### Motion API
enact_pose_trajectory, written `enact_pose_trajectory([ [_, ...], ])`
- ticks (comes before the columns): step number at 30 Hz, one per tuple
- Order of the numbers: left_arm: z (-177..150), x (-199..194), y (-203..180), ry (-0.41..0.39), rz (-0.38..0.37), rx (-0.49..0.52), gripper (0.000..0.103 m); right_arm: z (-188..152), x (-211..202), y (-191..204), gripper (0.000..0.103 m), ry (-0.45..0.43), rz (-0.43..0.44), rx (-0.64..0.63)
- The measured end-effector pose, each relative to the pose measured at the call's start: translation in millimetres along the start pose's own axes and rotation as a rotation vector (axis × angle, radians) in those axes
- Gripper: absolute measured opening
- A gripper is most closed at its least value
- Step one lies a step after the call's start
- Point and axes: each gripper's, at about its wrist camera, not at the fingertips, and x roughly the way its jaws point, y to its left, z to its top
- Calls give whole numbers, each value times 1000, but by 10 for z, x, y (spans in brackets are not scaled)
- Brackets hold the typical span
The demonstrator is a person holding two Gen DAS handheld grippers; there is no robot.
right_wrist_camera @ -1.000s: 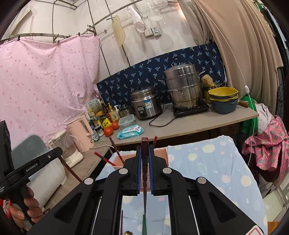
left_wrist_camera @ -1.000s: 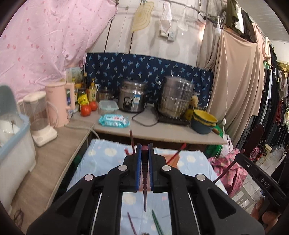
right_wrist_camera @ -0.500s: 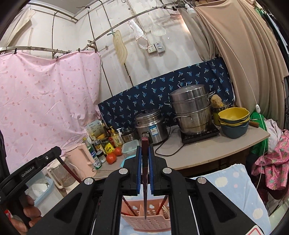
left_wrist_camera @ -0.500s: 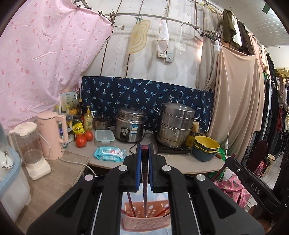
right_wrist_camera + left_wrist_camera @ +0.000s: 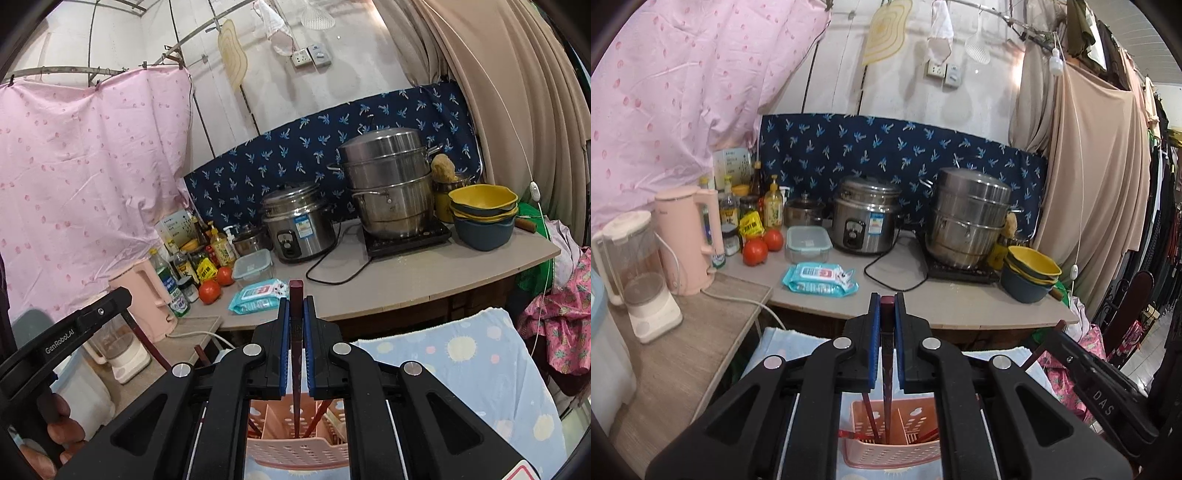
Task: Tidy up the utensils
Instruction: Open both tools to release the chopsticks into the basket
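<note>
over on the left, a white blender (image 5: 639, 280) and a pink electric kettle (image 5: 692, 240) are sitting on the wooden counter (image 5: 683, 354), with two tomatoes (image 5: 761, 246) and a pack of wet wipes (image 5: 820, 278) just past them. the left gripper (image 5: 887, 317) is pinching a dark red chopstick (image 5: 886, 369) between its blue pads, fingers nearly together, and the stick's lower end is hanging down inside the pink utensil basket (image 5: 886, 448), next to another chopstick already leaning in there. the right gripper (image 5: 296, 321) is doing the same thing, clamping its own dark red chopstick (image 5: 295, 350) tight, tip pointing down into a compartment of the pink utensil basket (image 5: 295, 448), which is sitting on the blue polka dot cloth (image 5: 461, 369). the rice cooker (image 5: 299, 221) and steel steamer pot (image 5: 388, 181) are standing further right, then stacked bowls (image 5: 484, 218).
</note>
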Motion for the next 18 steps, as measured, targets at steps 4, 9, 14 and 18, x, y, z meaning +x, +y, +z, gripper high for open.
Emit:
enact_pose_trajectory([
  [4,-103,82,18,29,6,1,7,-139,107,-29,7,38,-6,1],
  [9,-197,159,69,66,9,-10,7,-233,166,-58,7,63,-21,3],
  [14,-215,122,88,59,19,-25,17,-289,161,-111,14,69,-40,18],
  [18,-217,48,91,42,35,-32,38,-321,81,-149,33,51,-53,30],
])
